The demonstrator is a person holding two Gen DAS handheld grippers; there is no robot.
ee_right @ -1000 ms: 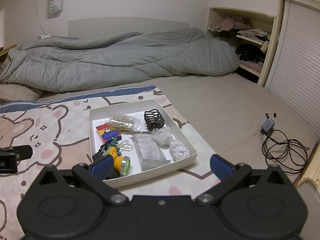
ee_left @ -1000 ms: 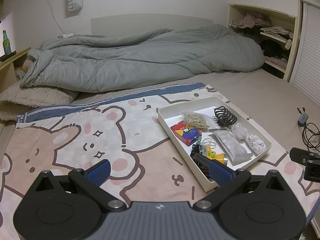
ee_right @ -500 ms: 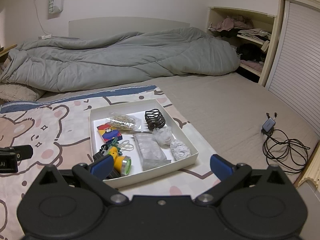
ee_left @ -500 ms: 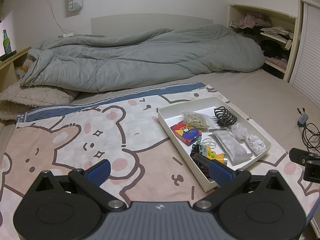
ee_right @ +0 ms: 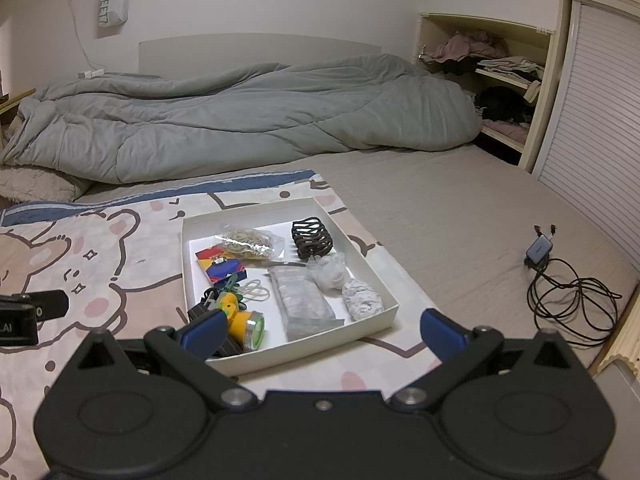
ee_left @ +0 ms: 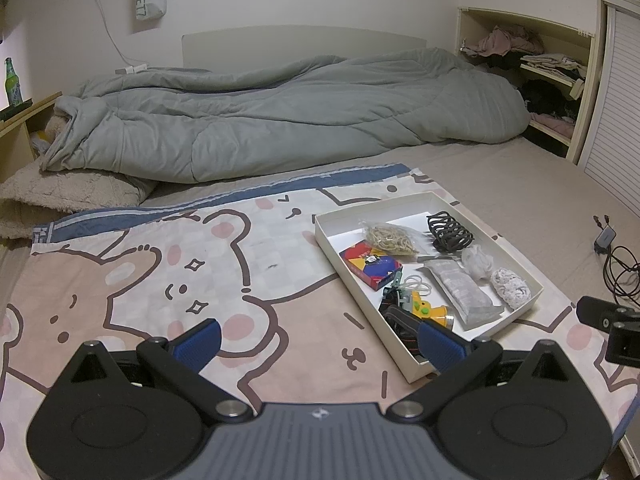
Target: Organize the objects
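Two grippers hang side by side over the bed, both with blue-padded fingers spread wide and nothing between them. The left gripper (ee_left: 318, 344) sits above the bear-print blanket (ee_left: 160, 280), and the white tray (ee_left: 404, 364) lies just ahead of its right fingertip. The right gripper (ee_right: 322, 330) hovers at the tray's (ee_right: 320, 346) near edge, the tray filling most of the gap ahead of its fingers.

Nearest the right gripper's left fingertip lies a yellow flashlight (ee_right: 244, 322), with some dark item beside it that I can't make out properly. Beyond that come a loop of white cord (ee_right: 254, 290) and a red and blue box (ee_right: 220, 266). A clear packet (ee_right: 300, 300) lies straight ahead, two crumpled white bundles (ee_right: 360, 298) to its right. At the tray's far end sit a bag of rubber bands (ee_right: 246, 240) and a black hair claw (ee_right: 312, 238).

Well off to the right gripper's right, a black cable (ee_right: 572, 292) lies coiled on the bare sheet. Far ahead stretches a rumpled grey duvet (ee_right: 240, 120).
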